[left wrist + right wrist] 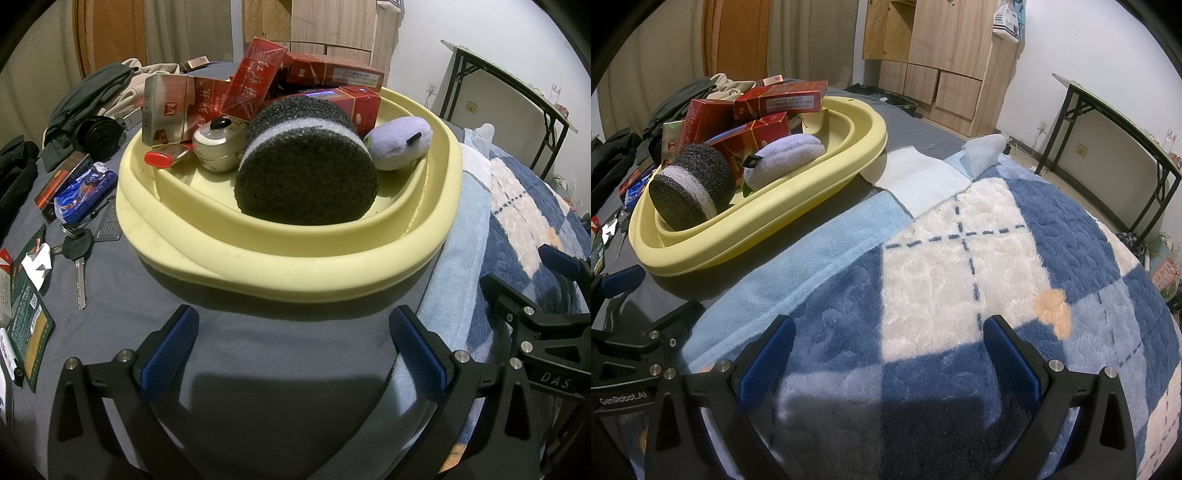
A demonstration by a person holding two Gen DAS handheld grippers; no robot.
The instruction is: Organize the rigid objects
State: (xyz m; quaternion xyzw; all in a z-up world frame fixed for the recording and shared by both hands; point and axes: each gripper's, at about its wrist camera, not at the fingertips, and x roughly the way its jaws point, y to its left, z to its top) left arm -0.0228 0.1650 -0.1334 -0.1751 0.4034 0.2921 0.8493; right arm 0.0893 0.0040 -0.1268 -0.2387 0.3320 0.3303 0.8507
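Left wrist fisheye coverage shows the yellow basin [280, 273] resting on the grey bed sheet [236, 332], directly ahead of the left gripper [291, 343], whose fingers are spread with nothing between them. The right gripper [886, 354] is held over the plaid blanket [960, 258], fingers likewise spread and empty.

Inside the basin, at least four red cartons [255, 77] are stacked loosely at the far side; an exact count is prevented by overlap. One round metal tin [218, 147], one red lighter [166, 157], one dark sandwich-shaped plush [306, 173] and one lilac plush [400, 142] are also counted there. Outside it, to the left, one bunch of keys [77, 251], one blue wrapped packet [83, 192] and one dark box [61, 181] lie on the sheet.

The cartons are judged light, stiff and crushable; they should be taken across the narrow faces. The tin is judged smooth and liable to slip, so it should be gripped across its rim. The keys are best lifted by the black head.
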